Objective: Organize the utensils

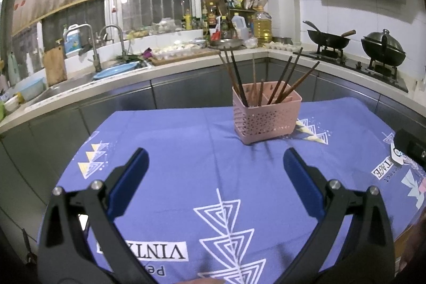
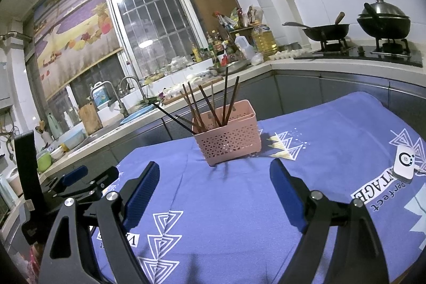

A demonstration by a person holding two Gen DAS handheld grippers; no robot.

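A pink perforated utensil basket (image 1: 266, 116) stands upright on the blue patterned tablecloth (image 1: 181, 140), holding several dark wooden chopsticks (image 1: 282, 79) that lean outward. It also shows in the right wrist view (image 2: 229, 135), with its chopsticks (image 2: 210, 103). My left gripper (image 1: 214, 167) is open and empty, a little short of the basket above the cloth. My right gripper (image 2: 214, 180) is open and empty, also short of the basket. The left gripper (image 2: 80, 177) shows at the left edge of the right wrist view.
A small white device (image 2: 404, 161) lies on the cloth at the right. Behind the table runs a kitchen counter with a sink (image 1: 80, 79), bottles (image 1: 262, 23) and two woks on a stove (image 1: 330, 40).
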